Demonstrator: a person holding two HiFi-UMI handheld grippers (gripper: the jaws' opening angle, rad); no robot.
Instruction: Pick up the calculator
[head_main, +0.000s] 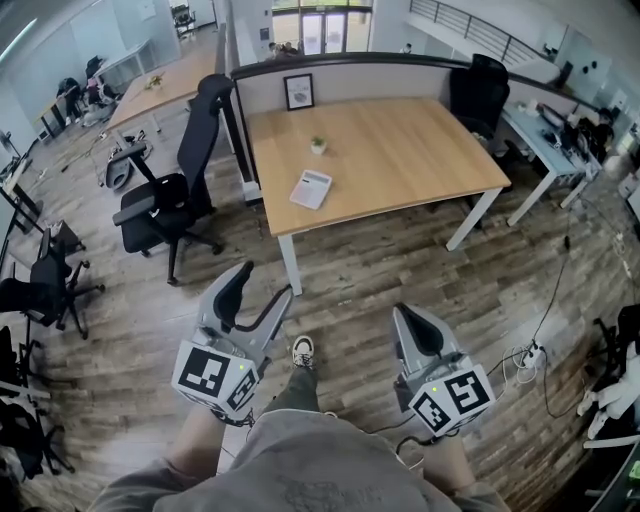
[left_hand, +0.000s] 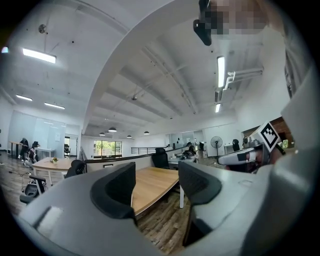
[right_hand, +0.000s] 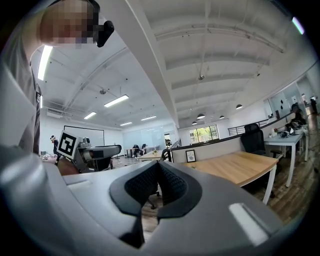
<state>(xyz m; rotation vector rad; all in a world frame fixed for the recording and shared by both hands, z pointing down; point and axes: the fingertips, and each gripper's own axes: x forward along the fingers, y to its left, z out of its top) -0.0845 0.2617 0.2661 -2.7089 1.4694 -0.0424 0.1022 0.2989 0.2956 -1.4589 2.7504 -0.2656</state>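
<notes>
- The person stands a few steps back from the desk (head_main: 400, 150), with both grippers held low in front of the body and pointing level toward it.
- The left gripper (head_main: 255, 295) has its jaws spread wide with nothing between them; through the gap its own view shows only the desk edge and floor.
- The right gripper (head_main: 408, 325) has its jaws pressed together on nothing, pad against pad.
- The calculator (head_main: 311, 189) is a pale, flat rectangle lying askew on the wooden top near the front left corner, well apart from both grippers.
- A small potted plant (head_main: 318, 145) stands just behind it.
- The calculator's keys and display are too small to make out.
- The marker cubes (head_main: 213, 373) cover the person's hands, and in both gripper views the desktop is seen too edge-on to pick out the calculator.
</notes>
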